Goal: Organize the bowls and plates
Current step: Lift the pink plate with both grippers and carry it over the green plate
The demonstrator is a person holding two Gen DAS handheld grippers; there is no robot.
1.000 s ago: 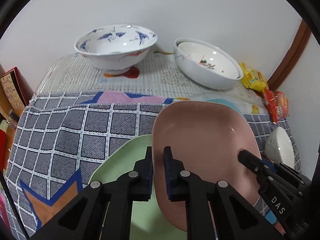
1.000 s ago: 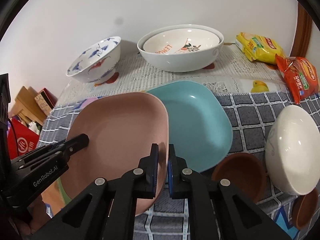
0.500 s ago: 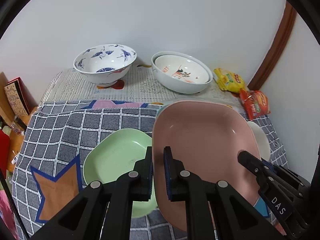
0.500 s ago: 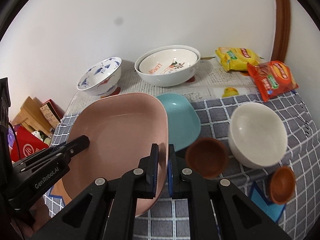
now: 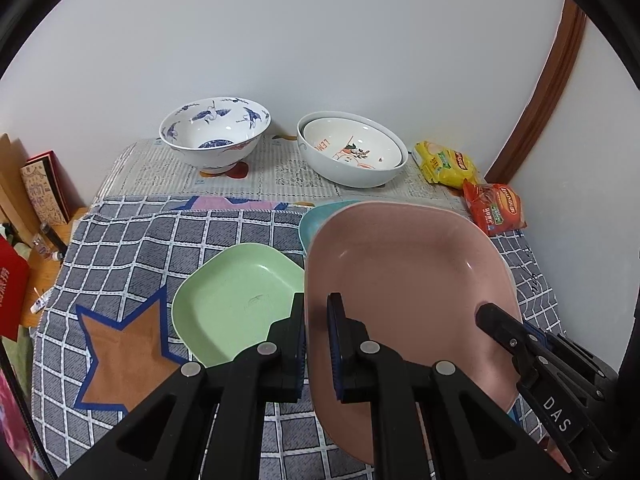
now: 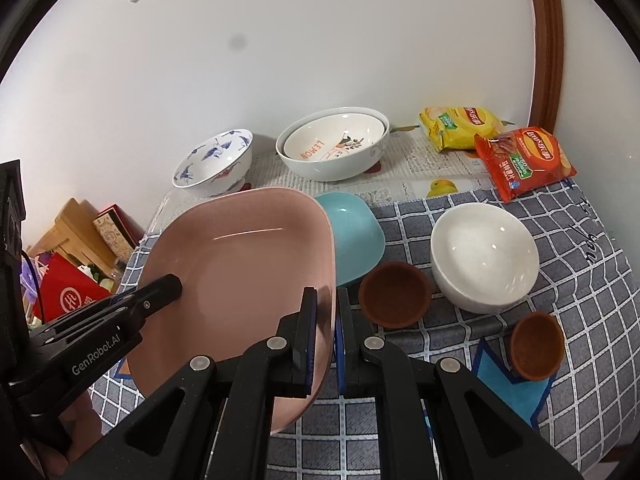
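A pink square plate [image 5: 404, 300] [image 6: 244, 280] hangs above the table, held at two edges. My left gripper [image 5: 316, 340] is shut on its left rim, and my right gripper [image 6: 326, 336] is shut on its right rim. Below it lie a green plate [image 5: 236, 300] on the left and a teal plate [image 6: 356, 240], partly hidden by the pink one. At the back stand a blue-patterned bowl [image 5: 214, 136] and two nested white bowls [image 5: 352, 152]. A plain white bowl [image 6: 484, 256] and two brown cups [image 6: 394, 300] [image 6: 538, 346] sit on the right.
A checked grey cloth [image 5: 128, 248] covers the table, with a newspaper mat [image 5: 280, 172] at the back. Yellow [image 6: 460, 126] and red [image 6: 524, 160] snack packets lie at the back right corner. Boxes and red packaging [image 6: 68, 292] stand beyond the table's left edge.
Both grippers have risen and drawn back with the pink plate between them. More of the table shows now, with the green and teal plates uncovered below.
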